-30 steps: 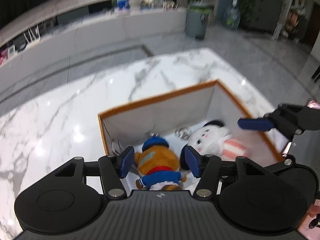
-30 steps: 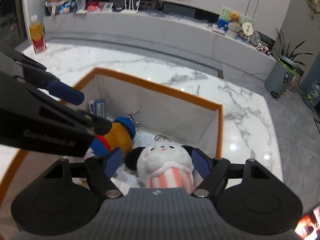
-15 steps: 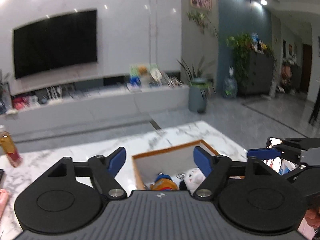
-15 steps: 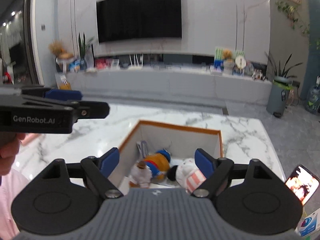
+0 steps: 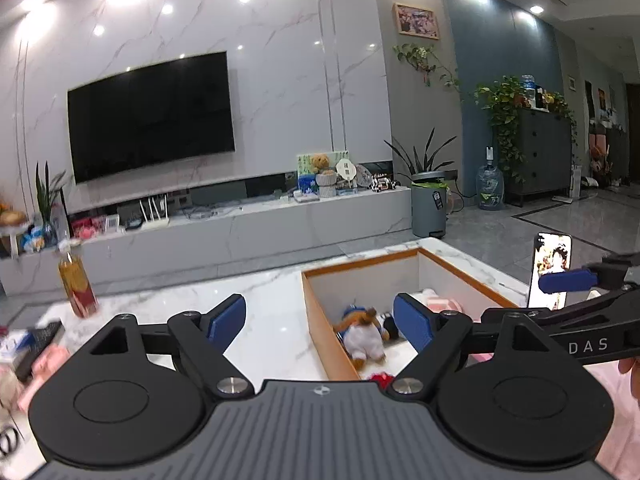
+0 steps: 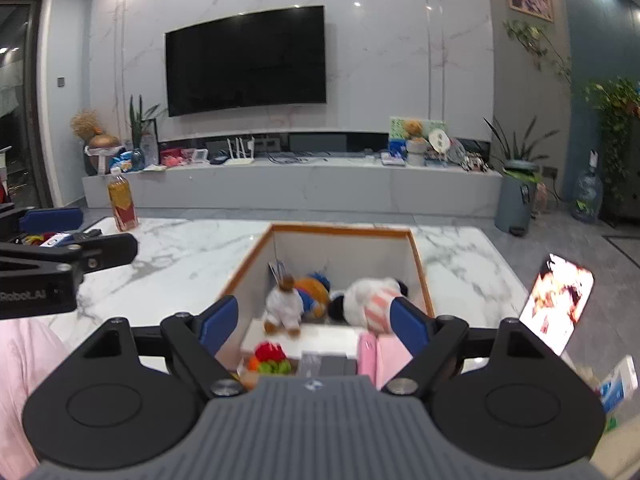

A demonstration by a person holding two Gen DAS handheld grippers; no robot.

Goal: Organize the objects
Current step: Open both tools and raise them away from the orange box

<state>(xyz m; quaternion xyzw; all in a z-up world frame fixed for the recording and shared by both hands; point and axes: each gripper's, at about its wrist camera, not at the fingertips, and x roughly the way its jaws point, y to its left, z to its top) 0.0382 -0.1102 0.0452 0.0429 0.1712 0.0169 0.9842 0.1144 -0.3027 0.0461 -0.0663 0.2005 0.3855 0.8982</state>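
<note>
An orange-rimmed white box [image 5: 316,300] [image 6: 344,231] stands on the marble table. Inside it lie a brown plush in white clothes [image 5: 360,334] [image 6: 285,304], an orange plush with a blue cap [image 6: 314,286] and a white plush with a pink striped body [image 6: 370,298]. My left gripper [image 5: 320,322] is open and empty, held above the table near the box's left wall. My right gripper [image 6: 314,322] is open and empty, above the box's near end. Each gripper shows at the edge of the other's view.
A bottle of orange drink [image 5: 78,284] [image 6: 122,204] stands at the table's far left. A lit phone [image 5: 552,268] [image 6: 558,304] stands upright right of the box. Small items [image 5: 32,352] lie at the table's left edge. A red and green toy [image 6: 270,358] lies nearest me.
Both grippers have lifted and pulled back from inside the box, tilting from looking down at the plush toys to looking level across the room. Both stay open and empty.
</note>
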